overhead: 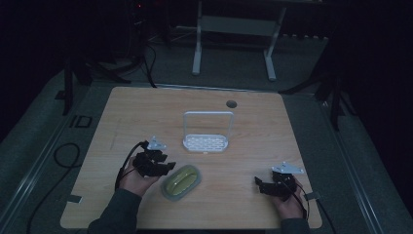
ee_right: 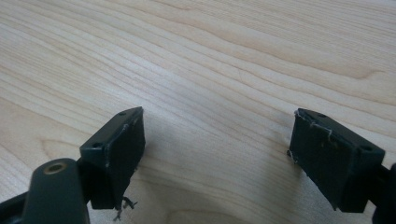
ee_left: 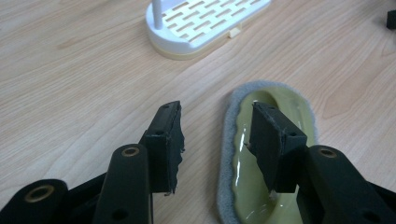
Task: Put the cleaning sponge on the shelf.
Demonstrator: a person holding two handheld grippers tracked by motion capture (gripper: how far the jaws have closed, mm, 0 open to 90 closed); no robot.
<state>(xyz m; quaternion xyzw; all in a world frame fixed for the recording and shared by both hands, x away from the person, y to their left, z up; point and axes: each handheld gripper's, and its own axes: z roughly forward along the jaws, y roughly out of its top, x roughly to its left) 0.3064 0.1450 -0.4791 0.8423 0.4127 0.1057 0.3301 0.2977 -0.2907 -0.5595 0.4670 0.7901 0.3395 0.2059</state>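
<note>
An oval pad (overhead: 181,181) with a glossy yellow-green top and a grey felt rim lies on the wooden table (overhead: 146,112), near the front at the left of centre. My left gripper (overhead: 167,168) sits at its left end. In the left gripper view the pad (ee_left: 292,100) lies under the right-hand jaw while the other jaw hangs over bare wood; the gripper (ee_left: 215,128) is open and grips nothing. My right gripper (overhead: 260,185) rests at the front right. In its own view it (ee_right: 217,135) stands open above bare wood.
A white slotted stand (overhead: 206,143) with an upright loop frame stands at the table's centre, just beyond the pad, and its base (ee_left: 205,23) is ahead of my left jaws. A round hole (overhead: 231,104) marks the far edge. Dark floor surrounds the table.
</note>
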